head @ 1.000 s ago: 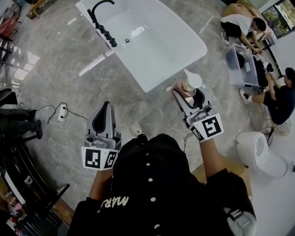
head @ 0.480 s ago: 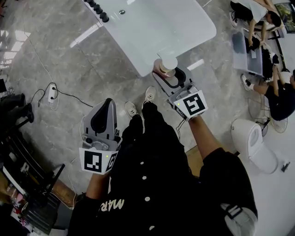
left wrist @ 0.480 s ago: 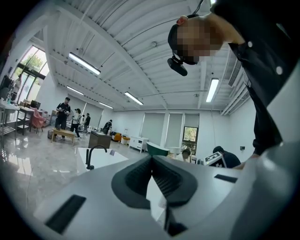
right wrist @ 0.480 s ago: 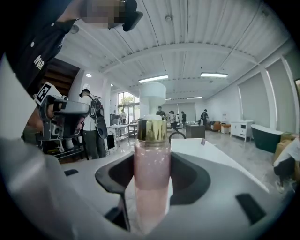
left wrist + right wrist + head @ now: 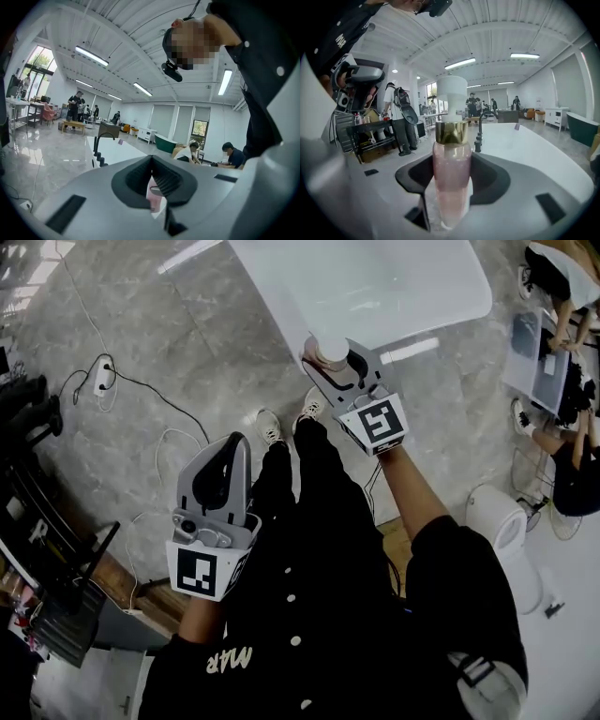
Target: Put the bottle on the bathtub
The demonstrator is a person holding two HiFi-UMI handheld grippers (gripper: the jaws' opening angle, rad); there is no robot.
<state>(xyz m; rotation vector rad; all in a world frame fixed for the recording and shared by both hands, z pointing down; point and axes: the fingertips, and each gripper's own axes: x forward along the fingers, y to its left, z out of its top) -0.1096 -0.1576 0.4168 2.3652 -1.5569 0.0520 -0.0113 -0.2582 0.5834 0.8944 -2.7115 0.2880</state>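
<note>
The bottle (image 5: 451, 164) is pink and clear, with a gold collar and a white cap (image 5: 330, 345). It stands upright between the jaws of my right gripper (image 5: 336, 367), which is shut on it. In the head view the bottle is at the near rim of the white bathtub (image 5: 394, 287). In the right gripper view the tub's broad white rim (image 5: 534, 150) and black faucet (image 5: 480, 135) lie just beyond the bottle. My left gripper (image 5: 225, 465) hangs lower left over the floor, shut and empty. In its own view the bathtub (image 5: 119, 151) shows beyond the jaws.
A white toilet (image 5: 502, 521) stands at the right. People sit on the floor at the far right (image 5: 572, 442). A power strip with a cable (image 5: 100, 379) lies on the grey tiles at the left. A black rack (image 5: 47, 559) fills the lower left. A person with a backpack (image 5: 397, 123) stands by a shelf.
The person has stepped up to the tub. My right gripper has carried the bottle forward from over the floor to the tub's near rim. The left gripper has stayed shut at the side.
</note>
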